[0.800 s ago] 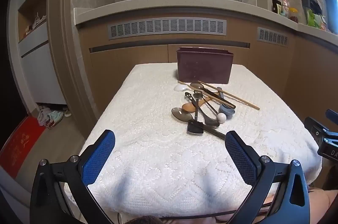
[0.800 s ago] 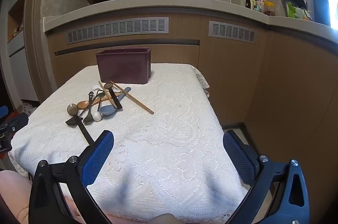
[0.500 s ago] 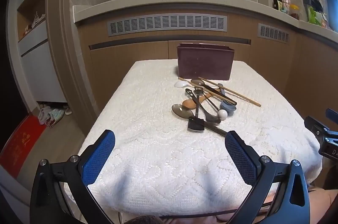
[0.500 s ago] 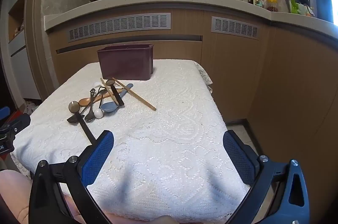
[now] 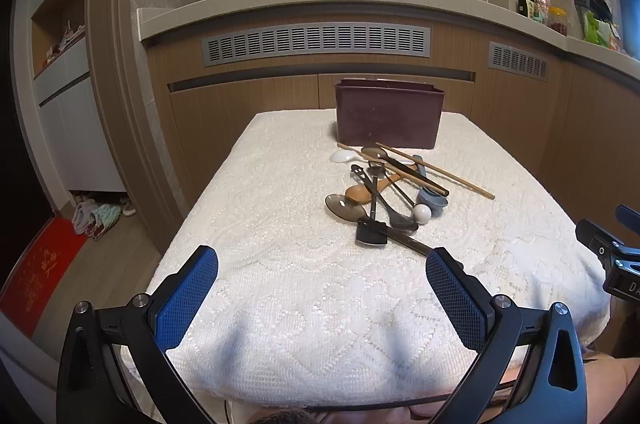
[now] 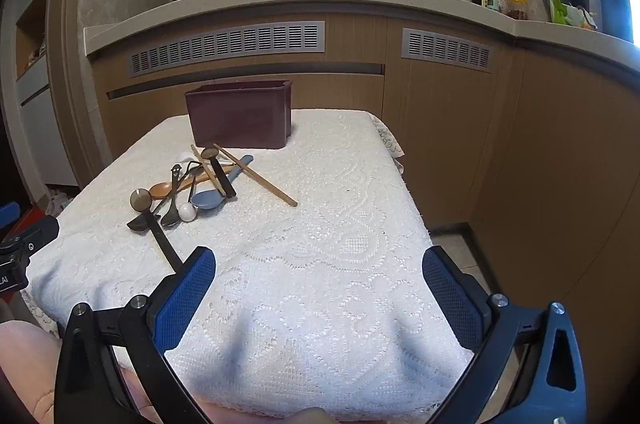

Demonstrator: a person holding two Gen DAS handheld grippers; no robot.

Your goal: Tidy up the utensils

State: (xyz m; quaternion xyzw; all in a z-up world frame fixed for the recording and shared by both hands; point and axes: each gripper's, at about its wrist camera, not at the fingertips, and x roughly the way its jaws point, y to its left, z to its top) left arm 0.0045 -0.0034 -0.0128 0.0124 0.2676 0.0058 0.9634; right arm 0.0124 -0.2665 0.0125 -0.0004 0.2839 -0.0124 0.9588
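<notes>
Jaws of both grippers spread wide, empty, seemingly slightly nearer the utensil pile point(image 5: 384, 191) than before.

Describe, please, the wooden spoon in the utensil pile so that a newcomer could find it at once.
Start at the dark maroon bin at the far end of the white lace tablecloth; the utensil pile lies on the cloth just in front of it. The wooden spoon lies near the pile's left side, its bowl beside a grey translucent spoon. It is the pile's only orange-brown spoon; the other wooden pieces are thin chopsticks.
</notes>
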